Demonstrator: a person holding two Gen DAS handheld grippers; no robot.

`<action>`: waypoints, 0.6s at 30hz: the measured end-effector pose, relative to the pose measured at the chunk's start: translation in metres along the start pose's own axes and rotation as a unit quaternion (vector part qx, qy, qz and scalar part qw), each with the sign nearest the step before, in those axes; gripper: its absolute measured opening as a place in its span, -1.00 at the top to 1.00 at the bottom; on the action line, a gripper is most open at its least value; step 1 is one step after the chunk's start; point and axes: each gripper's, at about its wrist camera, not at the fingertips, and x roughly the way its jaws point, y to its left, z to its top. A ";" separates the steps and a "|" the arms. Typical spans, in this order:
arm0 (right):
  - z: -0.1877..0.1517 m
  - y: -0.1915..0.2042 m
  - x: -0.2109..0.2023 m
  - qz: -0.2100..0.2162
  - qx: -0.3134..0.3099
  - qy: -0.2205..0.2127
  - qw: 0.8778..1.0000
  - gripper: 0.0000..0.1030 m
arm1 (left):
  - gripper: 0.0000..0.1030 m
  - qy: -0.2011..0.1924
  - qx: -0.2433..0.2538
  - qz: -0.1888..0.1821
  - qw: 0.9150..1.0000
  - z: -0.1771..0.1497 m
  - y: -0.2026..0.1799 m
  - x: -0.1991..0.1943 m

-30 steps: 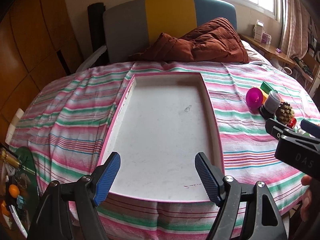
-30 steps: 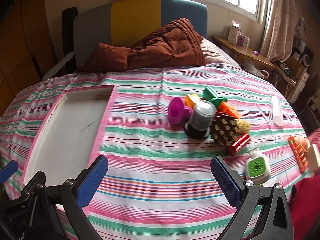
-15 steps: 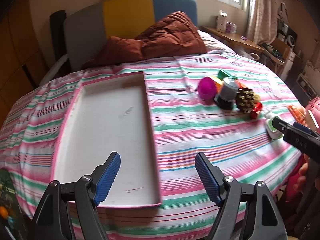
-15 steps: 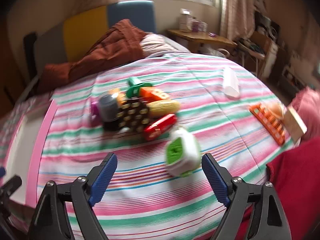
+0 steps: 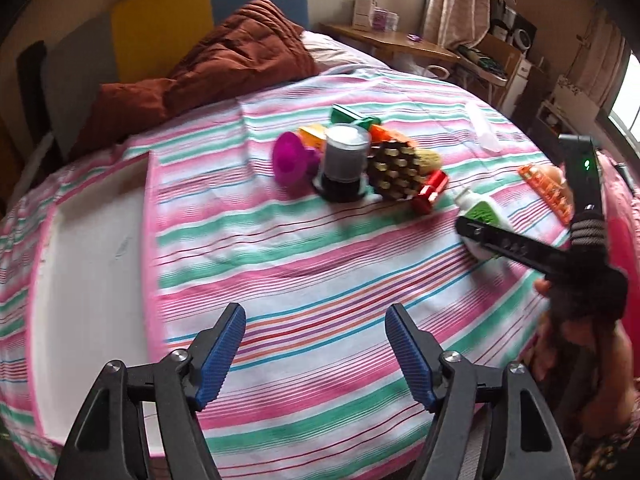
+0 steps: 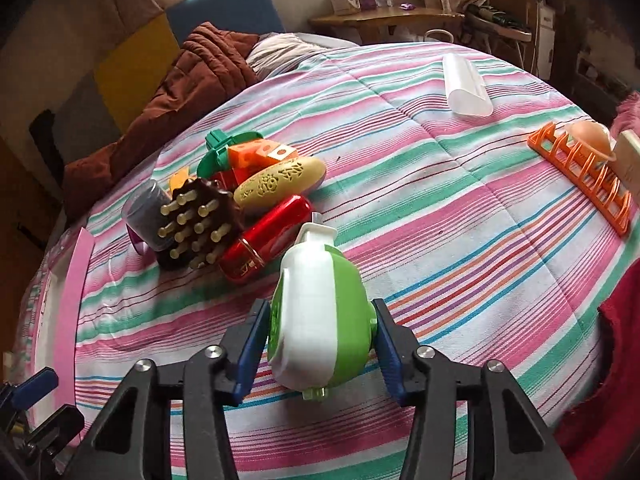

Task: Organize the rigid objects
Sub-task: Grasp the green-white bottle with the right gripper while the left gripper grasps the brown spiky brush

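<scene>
My right gripper point(image 6: 320, 332) is closed around a white and green plastic gadget point(image 6: 320, 320) that lies on the striped bedspread; both blue pads touch its sides. The gadget also shows in the left wrist view point(image 5: 480, 212) with the right gripper's finger across it. Just beyond it is a pile of rigid items: a red tube point(image 6: 268, 236), a brown peg brush point(image 6: 200, 228), a yellow oval block point(image 6: 280, 184), a grey jar point(image 5: 344, 156), a magenta cup point(image 5: 290, 160). My left gripper point(image 5: 316, 356) is open and empty above bare bedspread. A pink-rimmed white tray point(image 5: 150, 216) lies at the left.
A clear plastic tube point(image 6: 464, 88) lies at the far right of the bed. An orange rack point(image 6: 580, 172) with an egg-like object sits at the right edge. A brown quilt point(image 5: 224, 60) lies at the headboard. A wooden shelf point(image 6: 384, 20) stands beyond the bed.
Both grippers swung to the right. The right gripper moved in on the white and green gadget and closed its pads on it. The left gripper left the tray, still open.
</scene>
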 end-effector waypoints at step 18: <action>-0.005 -0.032 -0.020 -0.082 0.026 -0.017 0.996 0.05 | -0.31 0.005 -0.042 -0.079 0.996 0.093 -0.059 0.094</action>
